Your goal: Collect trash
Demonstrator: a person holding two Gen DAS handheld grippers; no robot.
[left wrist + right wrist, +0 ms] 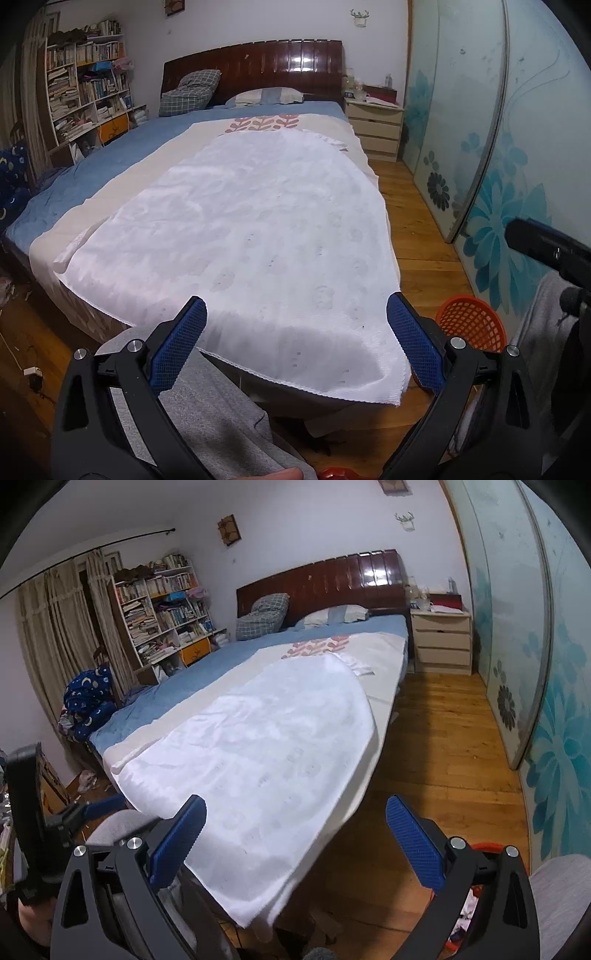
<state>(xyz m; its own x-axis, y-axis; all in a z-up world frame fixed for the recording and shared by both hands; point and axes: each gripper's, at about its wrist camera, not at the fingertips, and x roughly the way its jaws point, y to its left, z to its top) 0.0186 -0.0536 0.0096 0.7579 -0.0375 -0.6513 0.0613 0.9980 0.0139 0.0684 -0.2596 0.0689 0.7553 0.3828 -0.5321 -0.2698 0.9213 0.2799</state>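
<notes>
I view a home bedroom: a bed (258, 657) with wooden headboard (332, 579), a nightstand (441, 642), a crowded bookshelf (162, 605), curtains (55, 627), wood floor (443, 746).

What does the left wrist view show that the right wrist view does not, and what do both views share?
Only the left wrist view shows the orange mesh basket whole, on the floor beside the bed, and the right gripper's black body at the right edge.

Only the right wrist view shows the curtains, the dark blue star-print bundle clearly, and litter on the floor beyond the bed's far corner.

Both show the white towel spread on the bed, the bookshelf, the nightstand, and open blue-padded fingers, holding nothing.
</notes>
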